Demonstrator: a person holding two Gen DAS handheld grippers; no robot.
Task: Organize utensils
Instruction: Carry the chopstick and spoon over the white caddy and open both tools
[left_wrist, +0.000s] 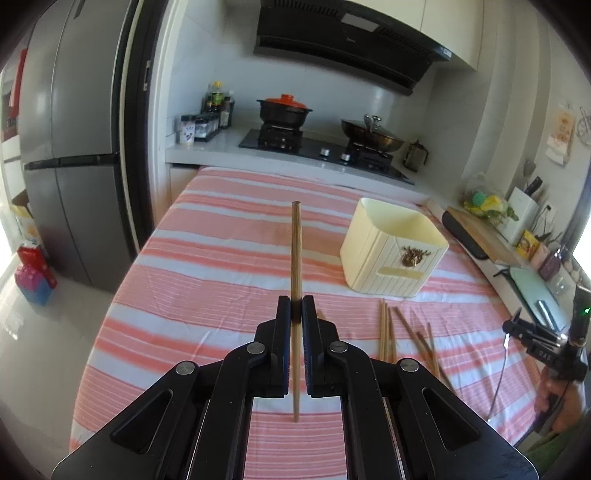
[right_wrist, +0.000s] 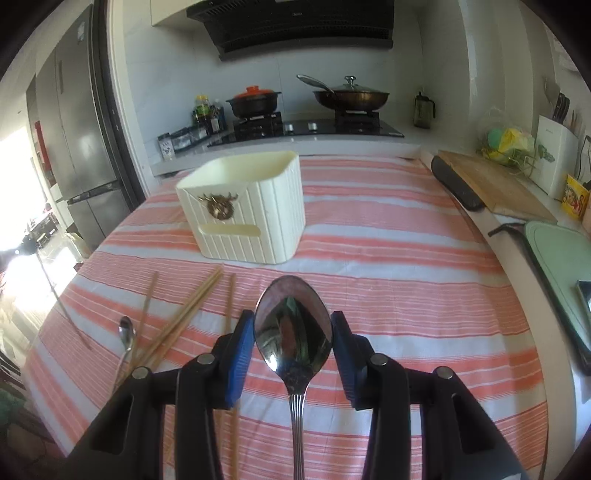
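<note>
Chopstick (left_wrist: 296, 258) stands clamped upright in the left gripper (left_wrist: 296, 308), above the striped cloth (left_wrist: 221, 258). The right gripper (right_wrist: 293, 332) pinches a metal spoon (right_wrist: 293, 325) by its bowl, near the cream holder (right_wrist: 251, 206); loose chopsticks (right_wrist: 184, 314) lie to its left.

Both wrist cameras are looking forward and downward along their jaws, sitting close above the striped desk (left_wrist: 207, 258) — facing the stove (right_wrist: 314, 127). Both are sharing the cream holder (left_wrist: 393, 247) and loose chopsticks (right_wrist: 184, 314) — the left from further left.
</note>
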